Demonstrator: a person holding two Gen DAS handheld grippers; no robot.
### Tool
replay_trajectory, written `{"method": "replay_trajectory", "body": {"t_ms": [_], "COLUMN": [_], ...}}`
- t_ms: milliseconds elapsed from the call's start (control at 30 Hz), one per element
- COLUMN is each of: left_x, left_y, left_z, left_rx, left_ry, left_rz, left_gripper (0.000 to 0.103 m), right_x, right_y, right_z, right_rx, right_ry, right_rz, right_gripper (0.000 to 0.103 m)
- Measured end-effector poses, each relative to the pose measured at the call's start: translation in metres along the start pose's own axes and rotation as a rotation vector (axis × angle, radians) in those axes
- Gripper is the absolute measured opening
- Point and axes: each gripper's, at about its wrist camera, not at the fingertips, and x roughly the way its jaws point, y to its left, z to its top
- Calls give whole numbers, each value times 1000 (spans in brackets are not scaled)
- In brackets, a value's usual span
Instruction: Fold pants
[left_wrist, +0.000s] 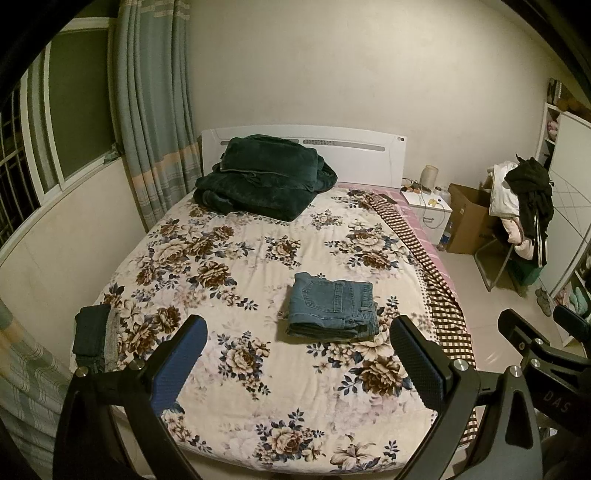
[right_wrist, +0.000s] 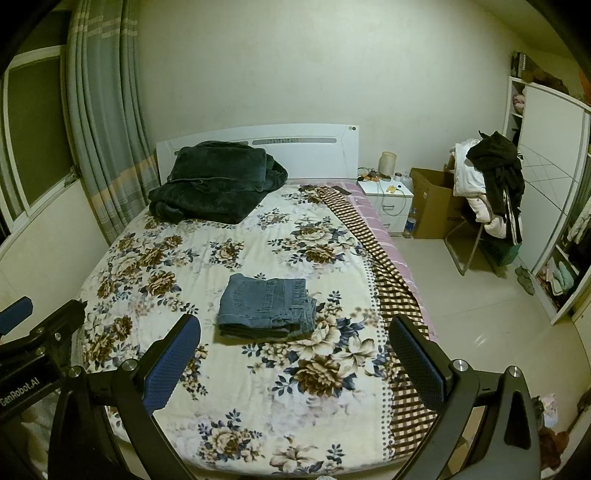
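Note:
A pair of blue jeans (left_wrist: 332, 308) lies folded into a compact rectangle on the floral bedspread (left_wrist: 258, 266), right of the bed's middle; the right wrist view shows the jeans (right_wrist: 267, 306) nearer its centre. My left gripper (left_wrist: 299, 349) hovers open above the foot of the bed, short of the jeans, with nothing between its fingers. My right gripper (right_wrist: 295, 345) is open too, held back from the jeans and empty. Each gripper's body shows at the edge of the other's view.
A dark green blanket (left_wrist: 264, 177) is piled at the headboard. Folded dark and grey clothes (left_wrist: 96, 338) sit at the bed's left edge. A checkered cloth (left_wrist: 436, 280) runs down the right side. A nightstand (right_wrist: 388, 201), cardboard box (right_wrist: 432, 206) and clothes-laden chair (right_wrist: 487, 192) stand right.

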Motion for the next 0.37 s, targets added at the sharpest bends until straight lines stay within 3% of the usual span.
{"method": "replay_trajectory", "body": {"t_ms": [367], "left_x": [-3], "left_y": [0], "left_z": [0], "left_rx": [0], "left_ry": [-4], "left_rz": [0], "left_gripper": [101], "right_x": [0], "right_y": [0], "right_z": [-1], "right_rx": [-1], "right_ry": [0], "right_rz": [-1], "right_gripper": [103]}}
